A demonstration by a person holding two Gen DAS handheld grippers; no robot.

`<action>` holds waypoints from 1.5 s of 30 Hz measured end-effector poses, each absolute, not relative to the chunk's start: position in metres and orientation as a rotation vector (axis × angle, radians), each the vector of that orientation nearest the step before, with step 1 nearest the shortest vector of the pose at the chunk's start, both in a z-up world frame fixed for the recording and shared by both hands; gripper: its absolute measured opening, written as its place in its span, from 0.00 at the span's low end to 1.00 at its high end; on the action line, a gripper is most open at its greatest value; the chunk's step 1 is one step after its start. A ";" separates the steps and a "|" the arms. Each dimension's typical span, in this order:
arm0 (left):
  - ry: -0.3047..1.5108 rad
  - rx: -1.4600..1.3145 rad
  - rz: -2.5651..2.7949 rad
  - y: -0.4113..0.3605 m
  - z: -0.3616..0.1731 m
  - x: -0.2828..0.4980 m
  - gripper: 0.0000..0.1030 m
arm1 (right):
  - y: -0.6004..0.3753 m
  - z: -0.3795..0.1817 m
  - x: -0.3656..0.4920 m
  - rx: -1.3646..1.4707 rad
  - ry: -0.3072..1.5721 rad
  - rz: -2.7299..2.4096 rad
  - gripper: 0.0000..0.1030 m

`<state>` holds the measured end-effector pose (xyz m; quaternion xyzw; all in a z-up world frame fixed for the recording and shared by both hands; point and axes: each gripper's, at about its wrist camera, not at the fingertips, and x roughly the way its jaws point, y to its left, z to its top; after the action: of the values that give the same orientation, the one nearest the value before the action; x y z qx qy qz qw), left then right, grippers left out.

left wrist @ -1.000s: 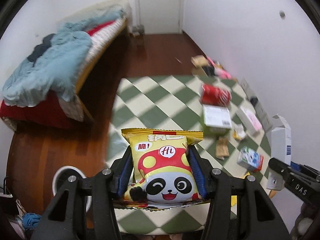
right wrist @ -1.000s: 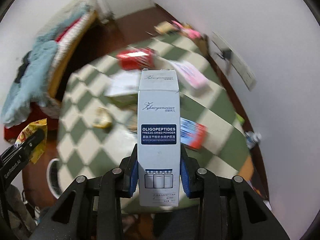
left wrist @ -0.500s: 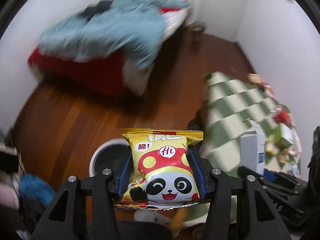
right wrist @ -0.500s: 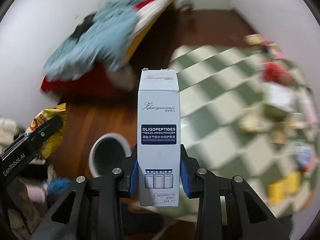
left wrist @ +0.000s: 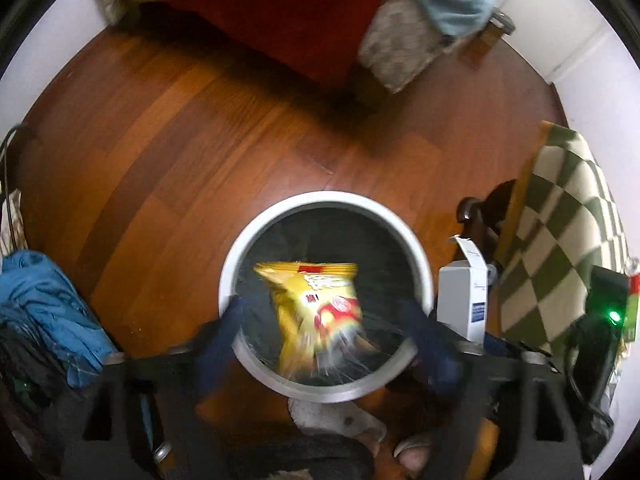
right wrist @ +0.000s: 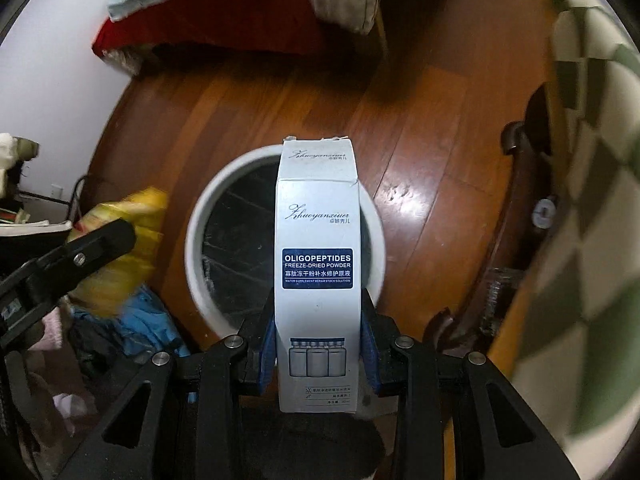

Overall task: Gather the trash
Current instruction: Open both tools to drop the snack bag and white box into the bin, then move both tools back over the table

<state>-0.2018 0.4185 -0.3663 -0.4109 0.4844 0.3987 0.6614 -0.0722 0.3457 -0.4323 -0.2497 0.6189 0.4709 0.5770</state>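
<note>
While both grippers point down at the red-brown plank floor (left wrist: 168, 152), one round white waste bin with a black liner (left wrist: 280, 210) stands on it below them, near the floor's edge by the green-and-cream checked mat (left wrist: 568, 240). One tall white cardboard carton (right wrist: 318, 280) reads "Zhuoyanxiuer" and "OLIGOPEPTIDES FREEZE-DRIED POWDER"; the right gripper (right wrist: 318, 344) pinches its lower part between blue pads, upright over the bin's right side. Only the right wrist view shows that print; the left view shows just the carton's side, beside the bin rim. One yellow crisp bag with a red mushroom print (left wrist: 316, 308), blurred, hangs loose over the bin mouth between the left gripper (left wrist: 326, 328), whose jaws are opening and clear of it.
</note>
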 end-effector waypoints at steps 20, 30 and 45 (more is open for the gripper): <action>1.172 -0.756 1.114 0.389 -0.368 -0.233 0.97 | 0.341 -0.449 -0.073 -0.752 1.350 0.972 0.94; 1.137 -0.707 1.141 0.370 -0.331 -0.242 0.97 | 0.317 -0.405 -0.082 -0.723 1.300 1.037 0.94; 1.007 -0.643 1.150 0.314 -0.219 -0.256 0.97 | 0.257 -0.284 -0.082 -0.581 1.205 1.168 0.94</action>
<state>-0.2556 0.3141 -0.2194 -0.2860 0.4477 0.5114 0.6754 -0.0817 0.2569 -0.2841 -0.2538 0.5265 0.5104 0.6307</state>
